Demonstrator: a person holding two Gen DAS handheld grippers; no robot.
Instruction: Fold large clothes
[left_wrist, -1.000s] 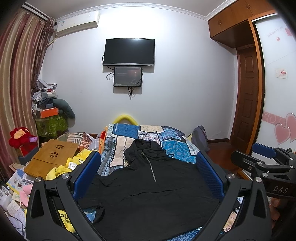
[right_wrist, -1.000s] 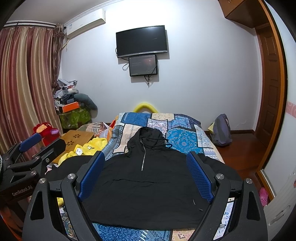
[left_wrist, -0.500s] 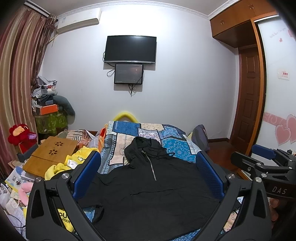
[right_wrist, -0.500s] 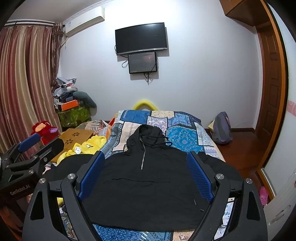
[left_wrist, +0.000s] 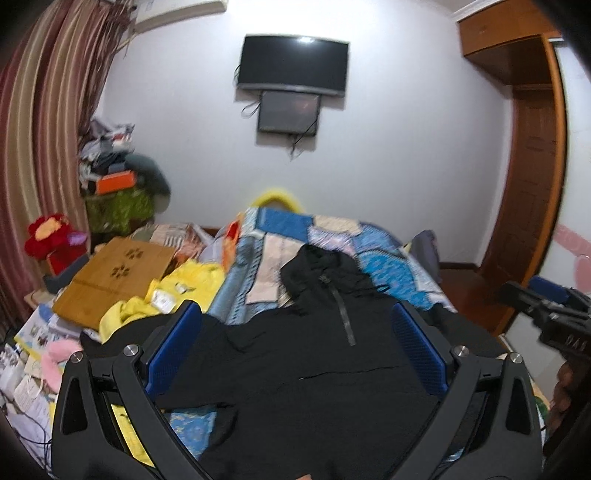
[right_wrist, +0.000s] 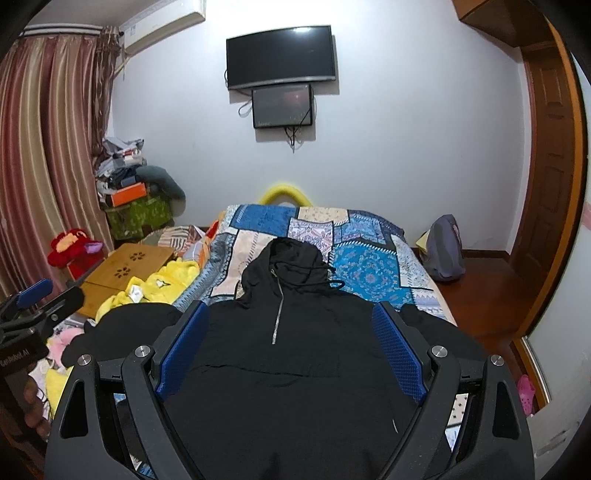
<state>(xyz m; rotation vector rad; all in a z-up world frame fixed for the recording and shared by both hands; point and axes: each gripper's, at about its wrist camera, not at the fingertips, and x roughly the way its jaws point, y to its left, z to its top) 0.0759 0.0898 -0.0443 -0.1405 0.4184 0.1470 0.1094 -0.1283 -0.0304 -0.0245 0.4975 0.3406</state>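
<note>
A bedroom with a patchwork quilt (right_wrist: 354, 258) on the bed. A black hoodie (right_wrist: 280, 354) lies flat on it, hood away, spanning between and beyond the spread fingers of the right gripper (right_wrist: 290, 328). The left gripper (left_wrist: 295, 332), also spread and empty, hangs above it; this view is blurred, so its height is unclear.

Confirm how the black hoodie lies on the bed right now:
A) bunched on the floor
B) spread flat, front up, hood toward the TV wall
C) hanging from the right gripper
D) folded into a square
B: the black hoodie lies spread on the patchwork bedspread, zipper up, hood toward the TV; neither open gripper holds it.
</note>
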